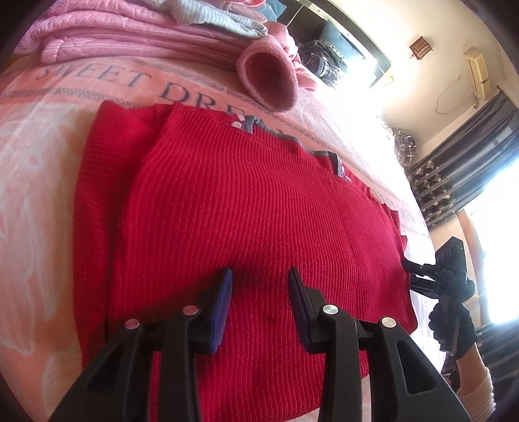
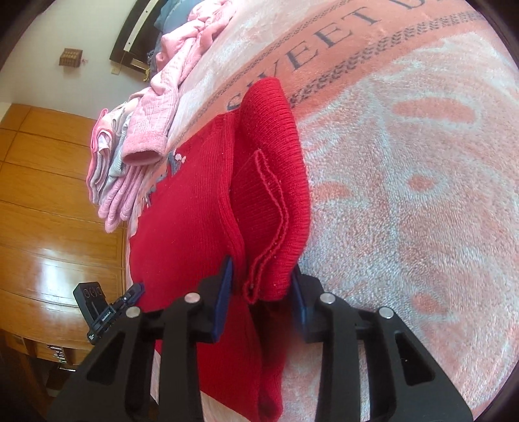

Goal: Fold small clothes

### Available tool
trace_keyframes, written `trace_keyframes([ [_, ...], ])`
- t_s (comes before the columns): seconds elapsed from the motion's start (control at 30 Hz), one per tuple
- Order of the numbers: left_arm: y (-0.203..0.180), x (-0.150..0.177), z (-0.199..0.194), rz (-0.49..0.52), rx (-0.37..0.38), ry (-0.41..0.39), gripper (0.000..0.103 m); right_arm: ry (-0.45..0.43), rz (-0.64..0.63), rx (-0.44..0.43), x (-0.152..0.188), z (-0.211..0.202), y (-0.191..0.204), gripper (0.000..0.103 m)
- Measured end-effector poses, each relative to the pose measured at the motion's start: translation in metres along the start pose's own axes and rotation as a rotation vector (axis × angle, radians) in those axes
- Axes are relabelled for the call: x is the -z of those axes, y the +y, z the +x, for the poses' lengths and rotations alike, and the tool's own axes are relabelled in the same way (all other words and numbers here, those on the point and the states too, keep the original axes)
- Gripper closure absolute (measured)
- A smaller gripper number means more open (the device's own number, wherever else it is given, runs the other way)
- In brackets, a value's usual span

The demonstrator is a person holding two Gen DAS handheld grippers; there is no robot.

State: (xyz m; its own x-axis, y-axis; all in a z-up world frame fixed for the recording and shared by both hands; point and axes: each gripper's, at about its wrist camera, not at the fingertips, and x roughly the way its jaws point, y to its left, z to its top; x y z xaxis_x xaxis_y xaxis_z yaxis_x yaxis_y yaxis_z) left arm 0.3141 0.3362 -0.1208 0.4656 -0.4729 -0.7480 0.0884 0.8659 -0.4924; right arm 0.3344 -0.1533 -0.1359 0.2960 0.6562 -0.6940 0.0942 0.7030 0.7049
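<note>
Red ribbed knit: small sweater (image 1: 246, 207) spread flat on pink blanket (image 1: 42, 168), lettering "SWEET DREAM" visible beyond far edge.

Left wrist view:
- Left gripper (image 1: 259, 285) poised low over near part of sweater body. Fingers apart at moderate width, nothing between them; knit visible in the gap. Contact with fabric not determinable. Likely placed to pin or grasp the near hem.
- Grey collar trim (image 1: 259, 125) at far edge of garment, so neck turned away from the person.
- Right gripper (image 1: 410, 276) at right edge of sweater, gripped by a dark-gloved hand (image 1: 451, 328).
- Pink sleeve cuff (image 1: 269, 78) lying just beyond collar, part of stacked pink clothes (image 1: 129, 29) at far left.

Right wrist view:
- Right gripper (image 2: 262, 292) with fingers held narrow; folded red sleeve (image 2: 269, 194) bunched between them, lifted off the blanket. Full clamp not confirmed. Probable purpose: carrying sleeve over the body for a side fold.
- Left gripper (image 2: 133, 292) seen at far side of garment.

Surface and room:
- Blanket plush, pink and white patterned.
- Wooden cabinet (image 2: 48, 211) beside bed.
- Dark curtains (image 1: 470, 155) and bright window at right.
</note>
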Motion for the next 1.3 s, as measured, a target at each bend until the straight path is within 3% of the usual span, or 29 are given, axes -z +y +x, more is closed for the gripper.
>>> trace_keyframes([
  [0.13,0.002,0.000,0.001,-0.005,0.007,-0.001,0.068,-0.009,-0.029,0.024,0.001,0.001,0.005,0.078],
  [0.47,0.004,0.000,0.002,-0.004,0.014,0.000,0.068,-0.018,-0.059,0.079,0.002,0.006,0.013,0.080],
  [0.6,0.006,0.000,0.001,-0.019,0.027,0.001,0.068,-0.033,-0.063,0.147,0.003,0.003,0.028,0.085],
  [0.7,0.007,-0.001,-0.005,-0.036,0.047,-0.006,0.068,-0.063,-0.102,0.177,0.001,-0.006,0.061,0.087],
  [0.83,-0.003,-0.002,-0.021,0.034,0.070,-0.029,0.068,-0.062,-0.211,0.193,0.006,-0.003,0.130,0.087],
  [1.03,0.004,-0.001,-0.028,0.022,0.099,-0.020,0.067,0.023,-0.404,0.261,0.037,0.060,0.233,0.087],
  [1.13,0.016,-0.001,-0.026,-0.008,0.091,-0.008,0.067,0.100,-0.456,0.321,0.056,0.107,0.252,0.086],
  [1.2,0.024,0.000,-0.024,-0.038,0.099,0.000,0.067,0.151,-0.460,0.333,0.068,0.130,0.256,0.077],
  [1.3,0.036,0.000,-0.025,-0.084,0.135,-0.001,0.067,0.160,-0.521,0.314,0.083,0.130,0.271,0.071],
])
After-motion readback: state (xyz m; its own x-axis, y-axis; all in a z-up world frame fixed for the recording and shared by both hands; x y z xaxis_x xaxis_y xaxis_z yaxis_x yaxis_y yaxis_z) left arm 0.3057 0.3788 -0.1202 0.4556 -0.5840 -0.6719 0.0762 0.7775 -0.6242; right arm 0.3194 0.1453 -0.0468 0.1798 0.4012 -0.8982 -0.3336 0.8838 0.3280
